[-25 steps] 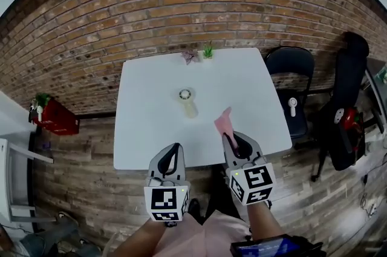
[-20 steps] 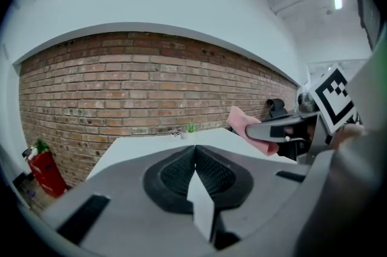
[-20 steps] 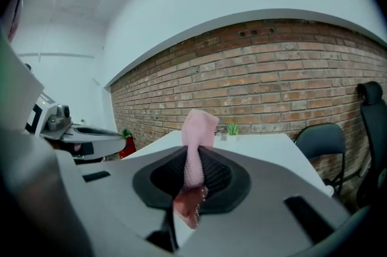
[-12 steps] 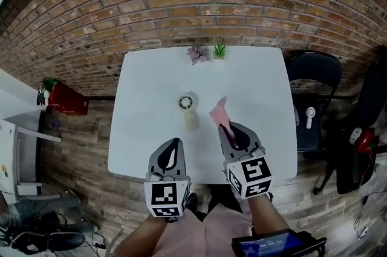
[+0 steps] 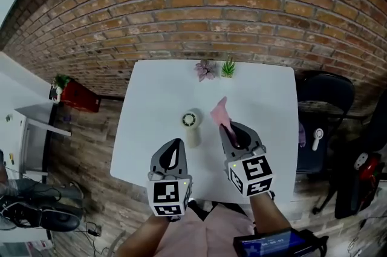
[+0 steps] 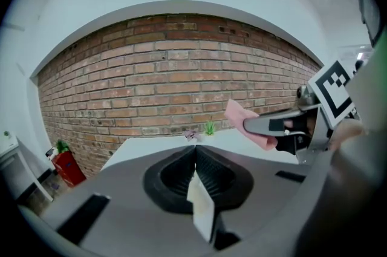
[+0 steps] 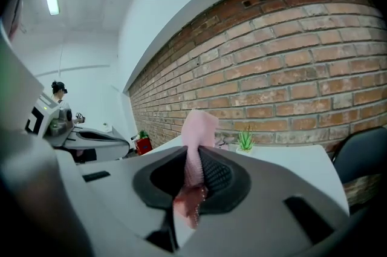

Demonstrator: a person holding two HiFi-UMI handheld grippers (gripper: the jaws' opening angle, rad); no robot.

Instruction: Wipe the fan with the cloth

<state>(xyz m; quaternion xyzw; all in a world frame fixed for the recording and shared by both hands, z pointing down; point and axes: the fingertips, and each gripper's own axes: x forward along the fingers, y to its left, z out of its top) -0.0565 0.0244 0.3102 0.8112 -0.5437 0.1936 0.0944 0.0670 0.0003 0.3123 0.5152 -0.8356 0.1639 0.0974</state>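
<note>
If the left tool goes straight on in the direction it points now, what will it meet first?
Probably the fan lying on the white table, just ahead of the shut left tool. Depth is unclear; it may pass slightly left of the fan and touch the table instead.

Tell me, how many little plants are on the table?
2. A purple plant and a green plant stand side by side at the table's far edge. None look hidden.

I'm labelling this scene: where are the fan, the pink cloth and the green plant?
fan (image 5: 190,119), head view, its round head
pink cloth (image 5: 221,111), head view, its loose upper end
green plant (image 5: 228,68), head view, its leaves
</note>
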